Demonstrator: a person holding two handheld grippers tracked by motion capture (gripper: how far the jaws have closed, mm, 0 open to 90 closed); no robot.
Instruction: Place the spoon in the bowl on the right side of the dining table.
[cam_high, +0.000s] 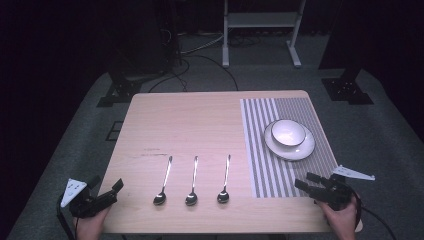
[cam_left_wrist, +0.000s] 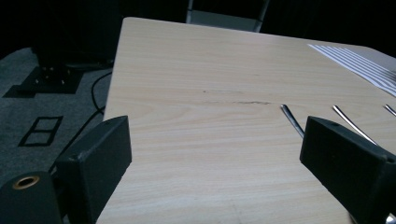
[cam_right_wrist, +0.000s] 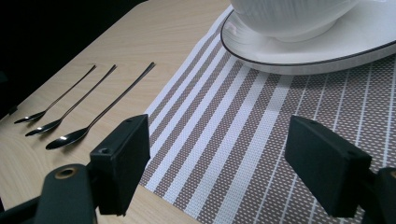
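Three metal spoons lie side by side near the wooden table's front edge: a left spoon (cam_high: 163, 182), a middle spoon (cam_high: 192, 182) and a right spoon (cam_high: 225, 180), bowls toward me. A white bowl (cam_high: 288, 132) sits on a white plate (cam_high: 307, 147) on the striped placemat (cam_high: 260, 150). My left gripper (cam_high: 106, 184) rests open at the front left corner, left of the spoons, with nothing between its jaws. My right gripper (cam_high: 307, 180) stands open over the placemat's front edge, below the plate. In the right gripper view the plate (cam_right_wrist: 303, 56) lies just ahead of the gripper (cam_right_wrist: 219, 158).
The table (cam_high: 200, 120) is bare wood between the spoons and its far edge. A white frame stand (cam_high: 261, 30) and black stand bases (cam_high: 120, 90) with cables are on the grey floor beyond. In the left gripper view, spoon handles (cam_left_wrist: 292, 121) lie right of the gripper (cam_left_wrist: 219, 154).
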